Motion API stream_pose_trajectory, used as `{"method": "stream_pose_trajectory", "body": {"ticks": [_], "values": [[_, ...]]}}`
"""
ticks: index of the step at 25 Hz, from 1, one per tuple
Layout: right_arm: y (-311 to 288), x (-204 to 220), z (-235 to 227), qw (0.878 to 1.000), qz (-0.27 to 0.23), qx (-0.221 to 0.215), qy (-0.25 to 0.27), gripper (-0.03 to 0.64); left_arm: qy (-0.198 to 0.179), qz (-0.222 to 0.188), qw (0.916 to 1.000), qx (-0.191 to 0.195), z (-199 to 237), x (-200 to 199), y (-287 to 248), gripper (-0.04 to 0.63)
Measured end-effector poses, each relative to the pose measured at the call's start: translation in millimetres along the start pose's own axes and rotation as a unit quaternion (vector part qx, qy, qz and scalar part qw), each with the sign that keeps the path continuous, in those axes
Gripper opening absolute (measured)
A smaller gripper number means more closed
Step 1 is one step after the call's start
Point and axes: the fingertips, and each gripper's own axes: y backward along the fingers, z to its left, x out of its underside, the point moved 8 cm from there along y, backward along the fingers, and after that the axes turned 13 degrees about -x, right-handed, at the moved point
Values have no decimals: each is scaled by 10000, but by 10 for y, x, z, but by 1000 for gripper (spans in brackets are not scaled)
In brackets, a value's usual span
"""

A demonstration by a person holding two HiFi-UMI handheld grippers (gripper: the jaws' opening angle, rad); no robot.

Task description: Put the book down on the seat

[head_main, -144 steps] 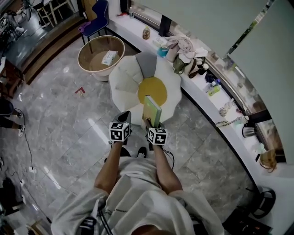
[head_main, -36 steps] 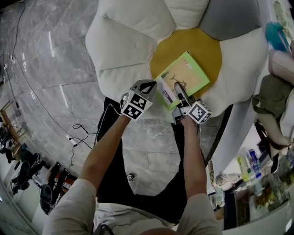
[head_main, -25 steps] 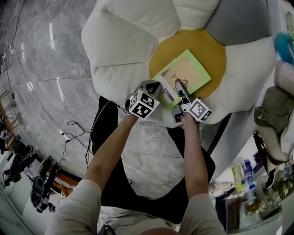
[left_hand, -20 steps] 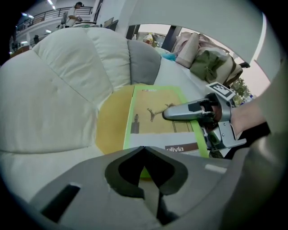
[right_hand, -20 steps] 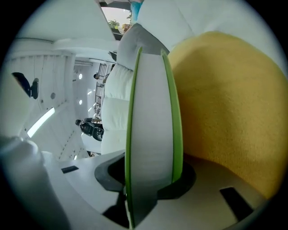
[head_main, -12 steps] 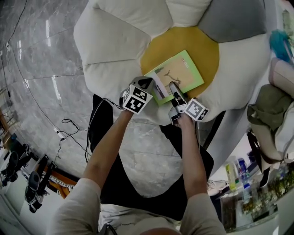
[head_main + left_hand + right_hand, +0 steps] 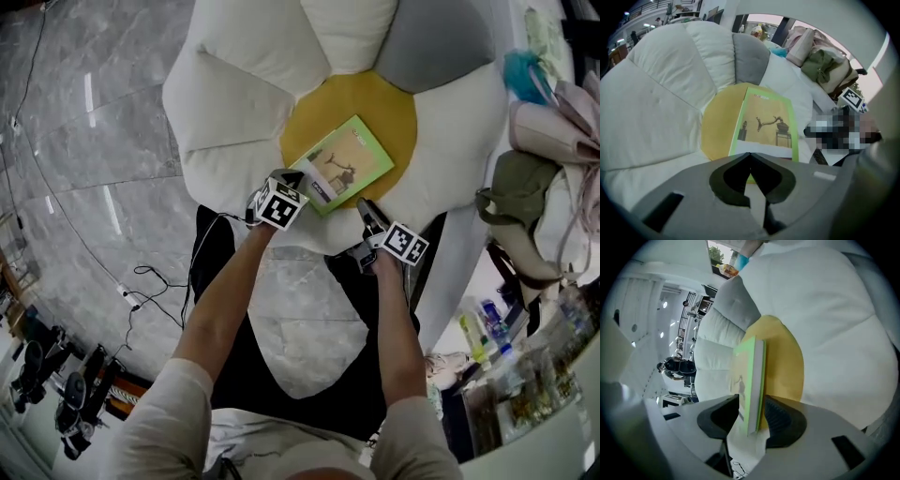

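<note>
A grey marble floor (image 7: 94, 141) carries a flower-shaped seat (image 7: 244, 103) with white petals, one grey petal (image 7: 441, 47) and a yellow centre (image 7: 375, 98). A white table (image 7: 466, 272) along the right side is crowded with bags and bottles. A thin cable (image 7: 150, 274) trails over the floor.

The book (image 7: 344, 163) lies flat, cover up, on the yellow centre. Its long axis runs from lower left to upper right in the head view, and the end with the white band points toward the person.

The left hand-held gripper (image 7: 292, 180) has its jaws pressed together, tips meeting just at the book's near end, with nothing seen between them. The right hand-held gripper (image 7: 365, 206) sits just beside the book's near long edge. Its jaws are spread and have just been opening.

The left gripper view alone shows the cover picture, dark figures on a tan ground inside a green border. The right gripper view meets the book edge-on, white pages lined up with the gap between the pads, neither pad pressing on it. Only this view shows a person (image 7: 675, 366) standing far back.
</note>
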Motion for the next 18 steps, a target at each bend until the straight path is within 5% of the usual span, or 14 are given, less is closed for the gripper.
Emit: {"method": "stream_pose_trajectory", "body": {"ticks": [10, 18], "values": [[49, 317, 1063, 9995, 70, 143, 264, 166, -290, -564, 9977, 256, 248, -181, 1137, 8], [167, 642, 2162, 9926, -97, 629, 1029, 166, -778, -1051, 9901, 511, 607, -404, 2163, 8]]}}
